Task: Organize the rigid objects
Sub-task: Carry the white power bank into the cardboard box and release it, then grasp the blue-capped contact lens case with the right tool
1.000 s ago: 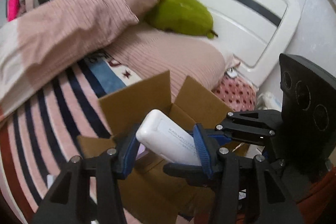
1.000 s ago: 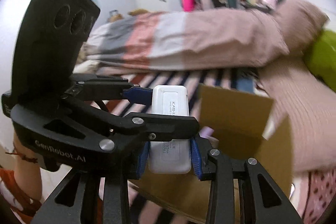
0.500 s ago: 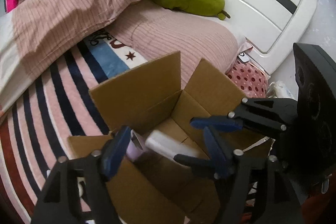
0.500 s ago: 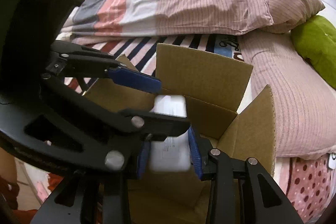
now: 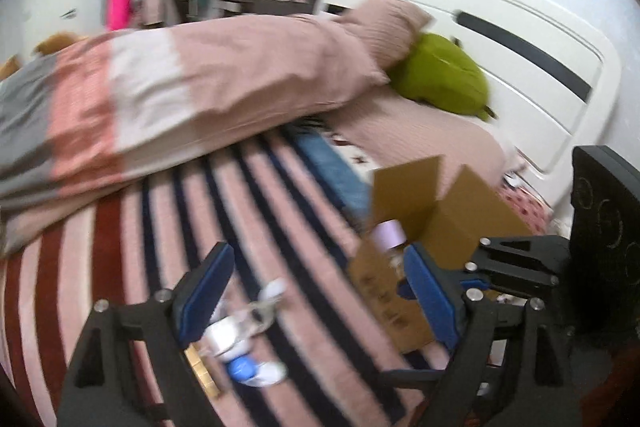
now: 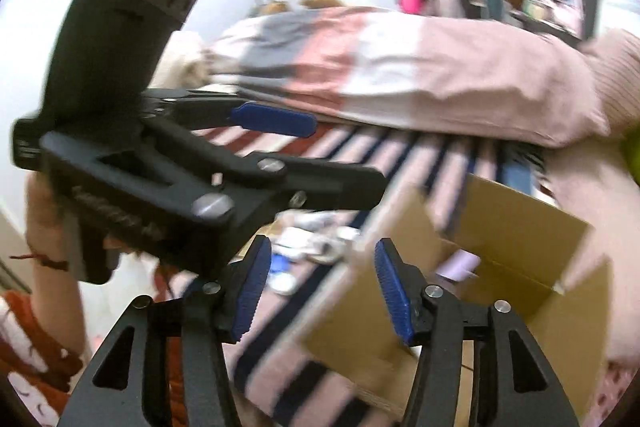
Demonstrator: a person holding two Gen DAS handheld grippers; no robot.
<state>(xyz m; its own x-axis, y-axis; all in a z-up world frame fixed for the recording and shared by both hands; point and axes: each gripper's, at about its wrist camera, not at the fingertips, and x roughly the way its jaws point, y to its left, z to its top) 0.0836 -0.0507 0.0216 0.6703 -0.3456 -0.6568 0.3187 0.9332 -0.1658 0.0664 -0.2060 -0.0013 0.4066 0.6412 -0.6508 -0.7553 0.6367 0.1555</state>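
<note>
An open cardboard box [image 5: 472,215] stands on the striped bedspread, with a lilac item [image 5: 386,233] showing inside it. My left gripper [image 5: 316,287] hangs to the left of the box over the stripes, its jaws opening with nothing between them. In the right wrist view the box [image 6: 520,239] and the lilac item [image 6: 458,263] lie to the right. My right gripper [image 6: 322,287] is at the box's near left flap, its jaws opening and empty. The left gripper [image 6: 344,155] crosses above it. The white bottle is not visible.
Several small loose items [image 5: 244,331] lie on the striped bedspread [image 5: 168,227] below the left gripper, seen also as loose items [image 6: 312,243] left of the box. A rolled pink duvet [image 5: 200,95], a green plush [image 5: 444,79] and the white headboard [image 5: 520,39] lie behind.
Both grippers were shut on a white bottle over the box. The left let go first, then the right. Both have swung left, away from the box, with jaws wider and empty.
</note>
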